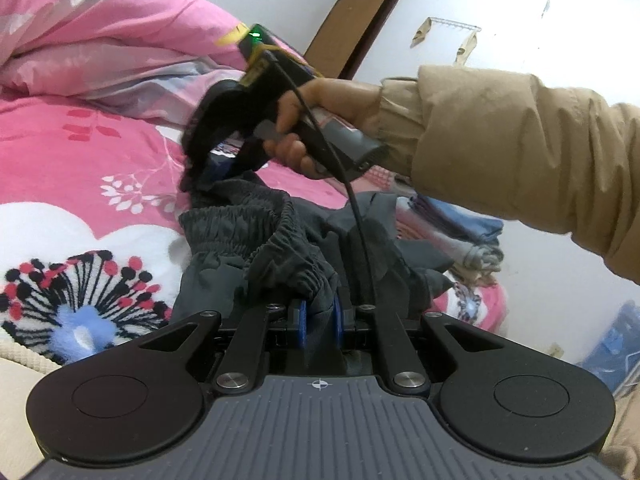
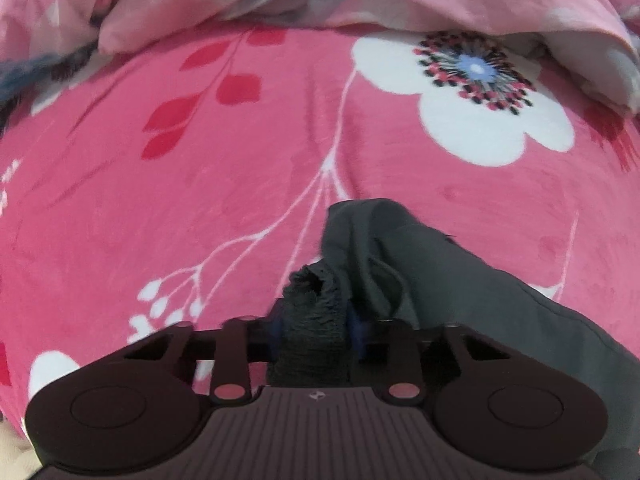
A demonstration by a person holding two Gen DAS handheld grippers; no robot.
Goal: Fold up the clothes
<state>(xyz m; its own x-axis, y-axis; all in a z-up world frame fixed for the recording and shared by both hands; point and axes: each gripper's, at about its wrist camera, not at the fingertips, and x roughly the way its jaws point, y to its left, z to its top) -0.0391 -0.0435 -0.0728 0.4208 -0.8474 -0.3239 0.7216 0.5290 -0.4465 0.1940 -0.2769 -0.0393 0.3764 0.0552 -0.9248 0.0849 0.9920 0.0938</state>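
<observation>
Nearest me, the left gripper (image 1: 319, 322) has its blue fingers (image 1: 301, 330) clenched on the elastic waistband of the dark grey trousers (image 1: 256, 248). The trousers hang bunched just above the pink floral bed (image 1: 80, 152). Further along that waistband, the right gripper (image 2: 316, 330) pinches it too, fingers clamped. Beyond the trousers lies a rumpled pink duvet (image 1: 100, 28).

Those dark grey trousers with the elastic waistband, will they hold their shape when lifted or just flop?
Likely floppy: the dark grey trousers sag and bunch between the left hand-held gripper and right hand-held gripper. Probably light; thin fabric. The gathered waistband may stretch.
</observation>
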